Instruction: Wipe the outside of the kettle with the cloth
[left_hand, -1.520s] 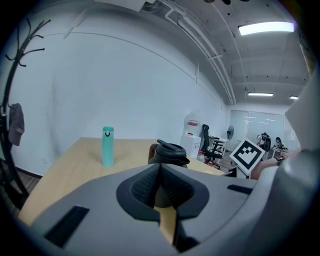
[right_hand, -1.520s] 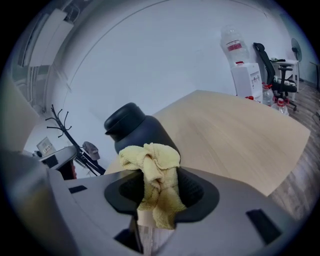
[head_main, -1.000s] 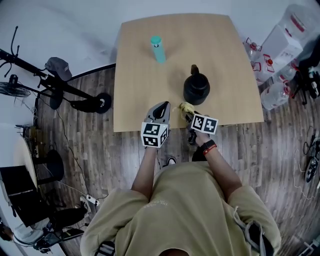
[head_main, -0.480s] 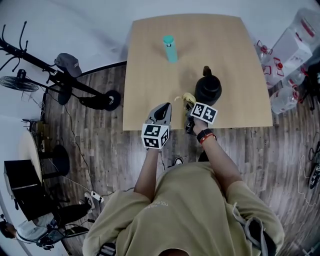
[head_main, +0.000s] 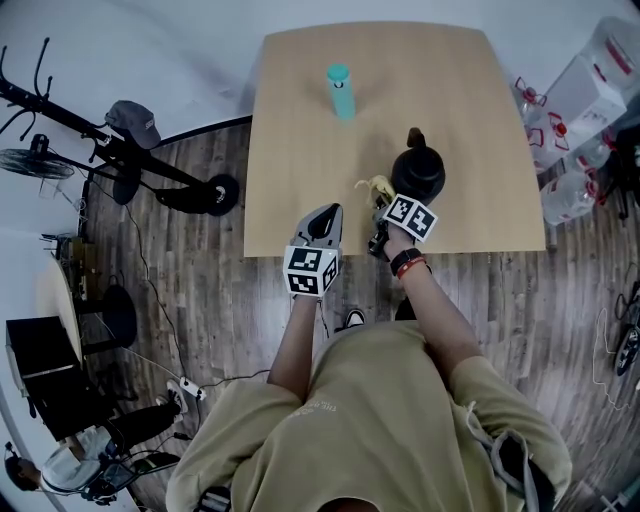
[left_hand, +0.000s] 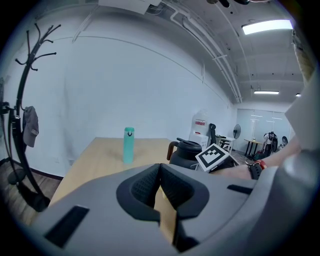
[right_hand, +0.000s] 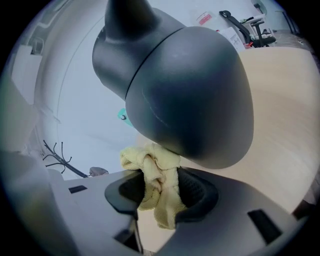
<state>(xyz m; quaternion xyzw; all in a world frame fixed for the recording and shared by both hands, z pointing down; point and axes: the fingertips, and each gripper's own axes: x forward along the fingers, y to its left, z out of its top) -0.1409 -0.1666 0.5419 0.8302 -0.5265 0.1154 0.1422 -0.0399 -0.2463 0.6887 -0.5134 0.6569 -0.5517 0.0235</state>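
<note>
Compared with half a second ago, the right gripper (head_main: 385, 204) has moved a little farther in from the near edge of the table (head_main: 290, 150). The yellow cloth (head_main: 377, 186) it carries now sits closer against the kettle (head_main: 418, 172). The left gripper (head_main: 329, 213) has kept its place at the table's near edge. The kettle and the teal bottle (head_main: 341, 91) have also stayed where they were on the table.

The right forearm (head_main: 440, 320) reaches forward over the table's near edge. The right gripper is angled toward the table's far edge and slightly leftward, and its marker cube (head_main: 410, 217) faces up. In the right gripper view the jaws are clamped on the cloth (right_hand: 156, 182). The cloth is bunched into a knot-like wad above the jaws, with a tail hanging below them, and the wad touches the kettle's dark lower body (right_hand: 185, 90).

The left forearm (head_main: 290, 340) is held straight ahead. The left gripper's tips lie over the table's near edge and point toward its far edge. In the left gripper view its jaws (left_hand: 160, 172) are closed together with nothing between them.

The kettle stands upright on the right half of the table, closer to the near edge than the far one, with its long axis vertical. Its curved handle (left_hand: 172, 149) points toward the table's far edge, away from the person. The bottle stands upright nearer the table's far edge, on the left half.
</note>
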